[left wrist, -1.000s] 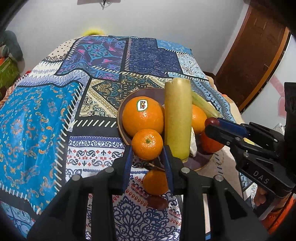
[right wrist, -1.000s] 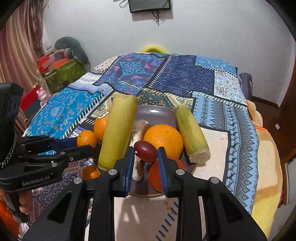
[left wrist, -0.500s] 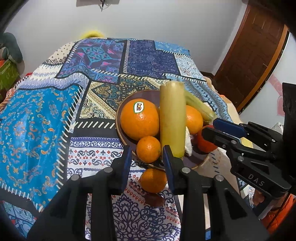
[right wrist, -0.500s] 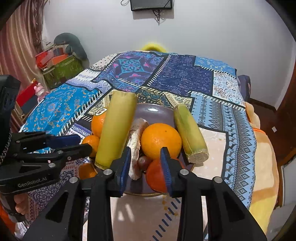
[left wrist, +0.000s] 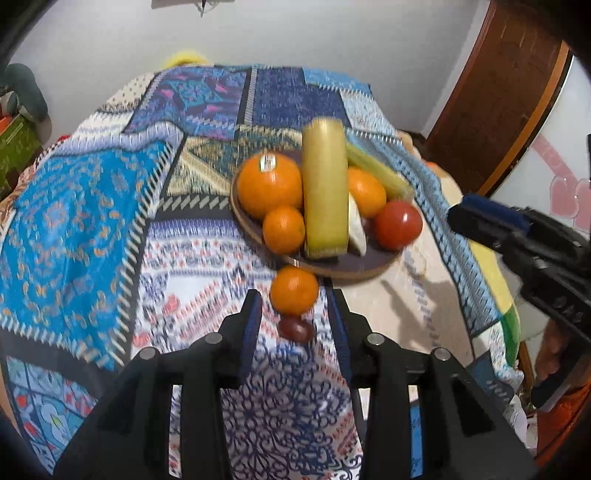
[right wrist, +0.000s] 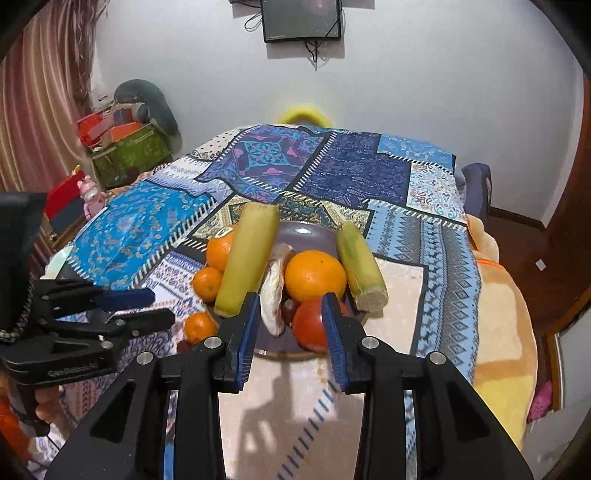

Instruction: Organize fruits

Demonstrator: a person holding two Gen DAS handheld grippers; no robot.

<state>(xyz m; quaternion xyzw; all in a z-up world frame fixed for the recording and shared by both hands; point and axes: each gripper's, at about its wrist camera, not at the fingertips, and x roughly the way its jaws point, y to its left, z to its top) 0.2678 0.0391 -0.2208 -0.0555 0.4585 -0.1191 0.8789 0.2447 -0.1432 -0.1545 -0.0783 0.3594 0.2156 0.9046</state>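
A brown plate [left wrist: 332, 267] [right wrist: 306, 230] on the patterned bedspread holds oranges, two cane pieces, a red tomato [left wrist: 398, 225] [right wrist: 310, 325], a white wedge and a dark grape [right wrist: 289, 307]. A small orange [left wrist: 294, 290] [right wrist: 199, 326] and a dark grape [left wrist: 295, 329] lie on the cloth just in front of the plate. My left gripper [left wrist: 295, 325] is open and empty, hovering near these two. My right gripper [right wrist: 290, 325] is open and empty, just in front of the tomato and the plate's grape.
The bed [right wrist: 122, 229] spreads wide to the left and back. A wooden door [left wrist: 491, 92] stands at the right. Boxes and a stuffed toy [right wrist: 125, 144] sit beside the bed at the left. A wall monitor [right wrist: 301, 18] hangs behind.
My left gripper let go of a small orange on the plate and drew back. My right gripper dropped a dark grape onto the plate, opened and pulled back.
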